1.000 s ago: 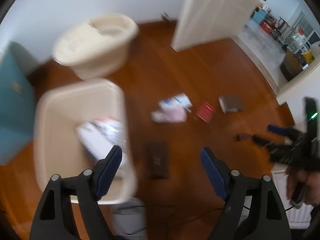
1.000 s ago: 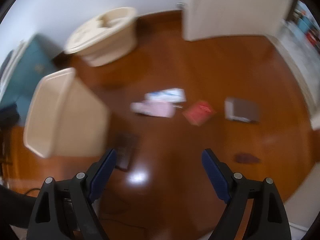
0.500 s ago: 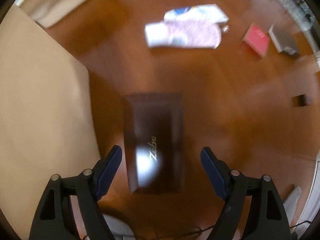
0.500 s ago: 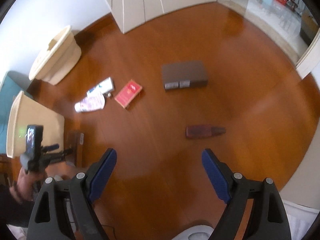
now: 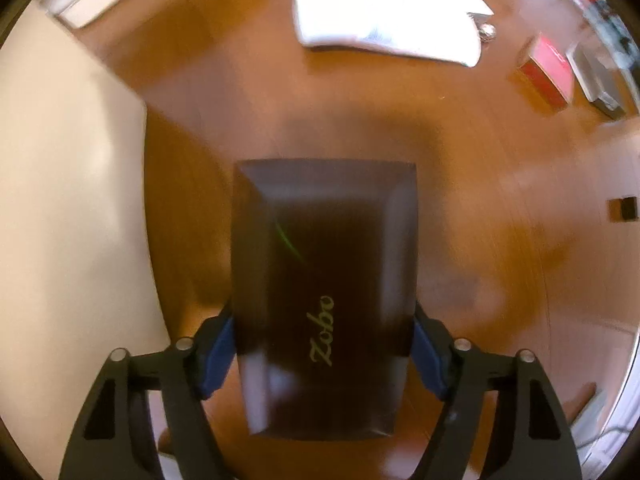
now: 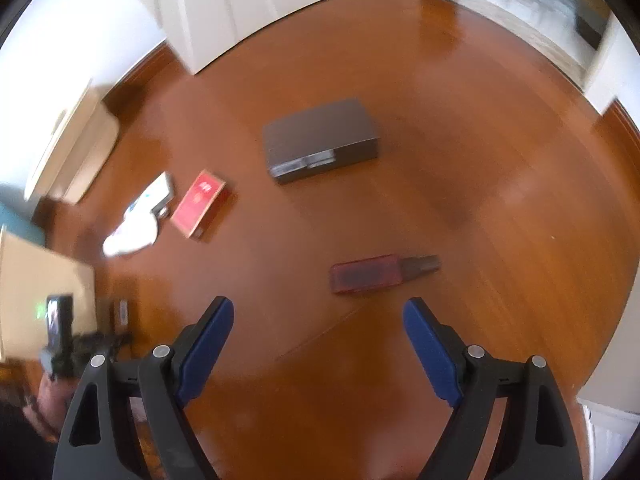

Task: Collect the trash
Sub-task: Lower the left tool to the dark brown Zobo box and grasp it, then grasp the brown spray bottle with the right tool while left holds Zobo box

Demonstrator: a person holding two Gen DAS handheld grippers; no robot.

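A beige bin (image 5: 72, 216) stands on the wooden floor (image 6: 460, 168) beside the dark Zobo box (image 5: 324, 280). The left hand-held gripper (image 5: 323, 352) straddles the box, its 2 pads at the sides; whether they grip it, I cannot tell. The right hand-held gripper (image 6: 318, 344) is wide open and empty near the small red bottle (image 6: 380, 272).
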